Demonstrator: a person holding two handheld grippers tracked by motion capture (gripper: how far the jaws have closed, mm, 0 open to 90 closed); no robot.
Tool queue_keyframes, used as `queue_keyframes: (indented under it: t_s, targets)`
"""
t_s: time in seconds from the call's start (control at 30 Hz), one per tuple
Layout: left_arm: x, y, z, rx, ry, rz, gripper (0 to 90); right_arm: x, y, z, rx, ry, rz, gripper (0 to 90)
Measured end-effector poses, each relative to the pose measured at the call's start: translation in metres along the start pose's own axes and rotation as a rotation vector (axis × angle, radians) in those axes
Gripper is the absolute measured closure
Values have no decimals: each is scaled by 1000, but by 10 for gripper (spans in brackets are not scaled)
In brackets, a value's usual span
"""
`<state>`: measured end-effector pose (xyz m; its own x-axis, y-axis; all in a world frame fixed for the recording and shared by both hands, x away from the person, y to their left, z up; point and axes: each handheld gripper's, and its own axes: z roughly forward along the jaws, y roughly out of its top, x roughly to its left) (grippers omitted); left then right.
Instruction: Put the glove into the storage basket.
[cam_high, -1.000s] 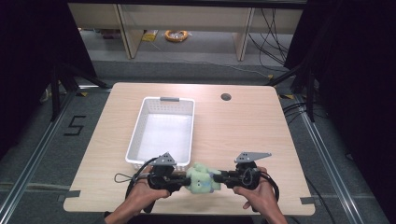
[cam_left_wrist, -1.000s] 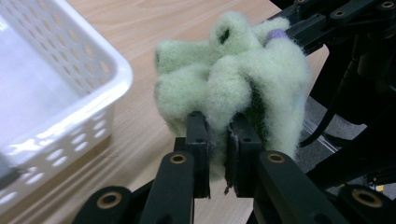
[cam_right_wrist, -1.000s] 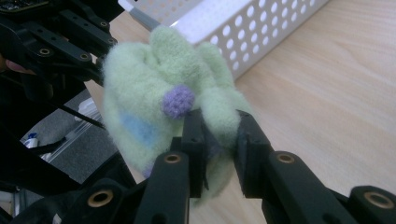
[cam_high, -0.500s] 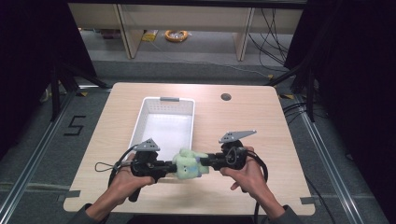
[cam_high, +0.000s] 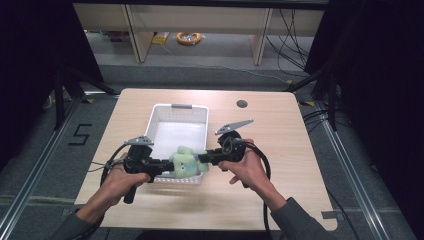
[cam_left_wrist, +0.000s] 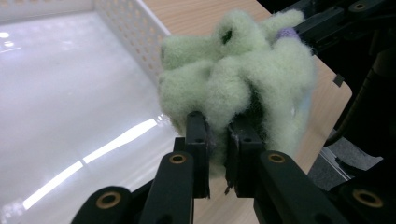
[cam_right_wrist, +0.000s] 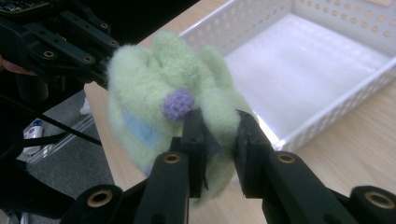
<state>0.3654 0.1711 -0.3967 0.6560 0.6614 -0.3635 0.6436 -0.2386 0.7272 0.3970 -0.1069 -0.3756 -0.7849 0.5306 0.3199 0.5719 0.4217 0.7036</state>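
A fluffy pale green plush toy (cam_high: 185, 160) with a small purple knob (cam_right_wrist: 177, 103) hangs in the air over the near end of the white perforated basket (cam_high: 170, 111). My left gripper (cam_high: 167, 164) is shut on the toy from the left, its jaws pinching the fur (cam_left_wrist: 217, 140). My right gripper (cam_high: 202, 157) is shut on the toy from the right (cam_right_wrist: 219, 140). In the left gripper view the toy (cam_left_wrist: 233, 79) hides part of the right gripper behind it. The basket (cam_left_wrist: 135, 32) holds nothing inside; its white floor shows in both gripper views (cam_right_wrist: 299, 60).
The basket stands on a light wooden table (cam_high: 280, 130) with a round cable hole (cam_high: 242, 104) at the back right. Metal rails and grey floor flank the table. Shelving and a coil of orange cable (cam_high: 188, 37) lie beyond the far edge.
Both grippers have carried the toy forward and up from near the table's front edge until it hangs over the near end of the basket. Both grips stay shut.
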Motion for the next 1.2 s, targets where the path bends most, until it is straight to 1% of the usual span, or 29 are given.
queue_keyframes:
  t_s: [0.03,0.07,0.1,0.13,0.17,0.33,0.37,0.4,0.43,0.47,0.53,0.57,0.6,0.67,0.7,0.77,0.8,0.87,0.93,0.97,1.0,1.03,1.07,1.1,1.13,1.17,1.2]
  targets:
    - [3,1,-2,2,1,-5,801,0,3,2,6,2,2,765]
    - [6,2,-3,-2,12,-13,800,-1,7,4,4,9,-5,765]
    - [9,3,-4,-5,16,-14,800,-1,10,6,7,11,1,765]
    - [12,4,-4,-3,22,-19,800,0,13,8,13,12,17,765]
    - [14,5,-4,-1,29,-25,800,-2,16,11,13,7,1,765]
    - [27,8,-6,11,59,-44,799,-5,28,24,30,8,4,764]
    - [30,9,-6,16,61,-41,799,-5,30,27,33,10,12,764]
    - [32,9,-5,17,67,-54,799,-6,32,30,35,9,15,764]
    - [35,9,-5,20,72,-55,799,-7,33,33,40,10,14,764]
    - [38,9,-5,26,72,-61,799,-9,34,36,41,4,15,764]
    - [43,8,-4,23,74,-80,799,-11,36,42,48,3,22,764]
    - [45,8,-4,29,72,-81,798,-12,37,44,50,3,21,764]
    - [47,8,-4,24,73,-89,798,-14,39,49,58,14,32,764]
    - [51,6,-3,28,79,-94,798,-15,39,52,62,11,36,764]
    - [53,6,-2,29,89,-99,797,-16,40,54,66,6,41,764]
    - [57,5,0,36,89,-107,797,-18,40,58,72,5,41,764]
    - [59,5,1,37,94,-114,795,-20,40,63,76,0,51,764]
    - [64,5,4,53,91,-119,795,-21,40,65,79,-3,50,764]
    - [68,4,7,63,97,-127,795,-22,39,71,87,-11,63,763]
    - [70,3,8,69,98,-129,794,-23,38,73,95,-15,56,763]
    - [71,3,10,75,99,-131,794,-24,37,76,98,-14,48,763]
    - [71,2,11,77,106,-132,794,-24,36,78,105,-17,51,763]
    - [72,1,12,82,101,-135,793,-24,34,80,110,-23,56,763]
    - [73,0,13,91,98,-134,793,-24,33,81,126,-26,68,763]
    - [74,-1,15,100,100,-135,792,-25,31,83,123,-26,59,763]
    - [74,-3,16,104,102,-135,790,-25,30,84,137,-35,85,763]
    - [75,-4,18,115,104,-132,789,-26,28,87,132,-30,69,762]
